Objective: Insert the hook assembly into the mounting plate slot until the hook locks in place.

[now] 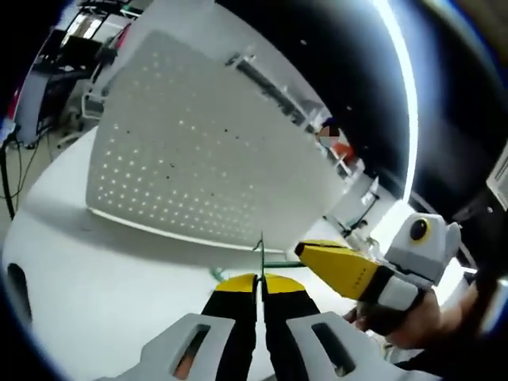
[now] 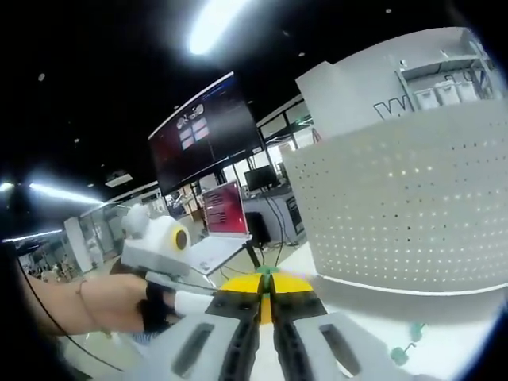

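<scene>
While the left gripper (image 1: 259, 283) has its jaws pressed together on a thin green wire hook (image 1: 260, 252), the right gripper (image 2: 266, 287) is pinched shut too — a green bit peeps out at its tips. The hook is well short of the pegboard (image 1: 198, 151), so the insertion looks not yet done. More green hooks (image 2: 405, 343) lie on the table (image 1: 95, 278); no containers.

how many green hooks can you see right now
2. One thin green hook is pinched between the left gripper jaws, facing the white pegboard. Another green hook lies on the table below the pegboard, in the right gripper view. More may be hidden.
</scene>
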A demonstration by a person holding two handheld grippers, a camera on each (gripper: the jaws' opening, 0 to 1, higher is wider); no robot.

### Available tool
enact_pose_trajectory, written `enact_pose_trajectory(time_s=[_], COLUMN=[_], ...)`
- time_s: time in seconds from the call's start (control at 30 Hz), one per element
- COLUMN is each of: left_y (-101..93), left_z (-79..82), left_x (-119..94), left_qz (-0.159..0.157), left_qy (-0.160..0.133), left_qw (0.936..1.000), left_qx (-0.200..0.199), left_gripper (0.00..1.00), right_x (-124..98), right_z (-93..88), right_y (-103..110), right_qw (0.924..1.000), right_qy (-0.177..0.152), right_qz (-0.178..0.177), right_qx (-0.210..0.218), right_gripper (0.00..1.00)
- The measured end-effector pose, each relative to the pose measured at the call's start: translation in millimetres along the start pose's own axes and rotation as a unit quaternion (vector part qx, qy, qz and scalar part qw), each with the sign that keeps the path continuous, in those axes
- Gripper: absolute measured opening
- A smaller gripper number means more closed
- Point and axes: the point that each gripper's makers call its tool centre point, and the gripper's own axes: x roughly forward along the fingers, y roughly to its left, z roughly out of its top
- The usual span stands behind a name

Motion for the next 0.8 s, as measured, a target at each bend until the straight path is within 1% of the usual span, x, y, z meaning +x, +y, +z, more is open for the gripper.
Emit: enact_pose_trajectory(time_s=[0.07, 0.13, 0.2, 0.27, 0.33, 0.37, 0.5, 0.7, 0.8], left_y=[3.9, 7.0, 8.9, 11.9, 15.7, 18.0, 20.1, 21.1, 20.9], left_z=[1.2, 2.9, 5.2, 9.0, 10.2, 10.5, 10.1, 10.1, 11.9], left_x=[-3, -5, -8, -10, -11, -13, -13, -12, -11], left_qz=[0.013, 0.022, 0.026, 0.033, 0.045, 0.055, 0.067, 0.075, 0.081], left_qy=[0.000, -0.001, -0.006, -0.015, -0.013, -0.011, -0.007, -0.006, -0.007], left_qw=[0.9998, 0.9992, 0.9990, 0.9983, 0.9967, 0.9951, 0.9912, 0.9873, 0.9839], left_qx=[0.018, 0.034, 0.037, 0.046, 0.066, 0.082, 0.114, 0.140, 0.159], left_gripper=[0.01, 0.01, 0.01, 0.01, 0.01, 0.01, 0.01, 0.01, 0.01], right_x=[0, -1, -2, -2, -2, -3, -3, -2, -2], right_z=[-0.1, 2.1, 2.4, 1.2, 0.0, -0.2, -1.4, -0.3, -0.3], right_y=[1, 2, 3, 3, 4, 4, 6, 7, 6], right_qw=[0.9999, 0.9999, 0.9998, 0.9996, 0.9993, 0.9992, 0.9989, 0.9984, 0.9981], right_qy=[0.005, 0.003, 0.009, 0.014, 0.018, 0.018, 0.022, 0.024, 0.026], right_qz=[0.005, 0.007, 0.010, 0.013, 0.016, 0.017, 0.021, 0.026, 0.026], right_qx=[0.009, 0.012, 0.017, 0.020, 0.027, 0.031, 0.035, 0.043, 0.049], right_gripper=[0.01, 0.02, 0.06, 0.07, 0.07, 0.07, 0.09, 0.11, 0.11])
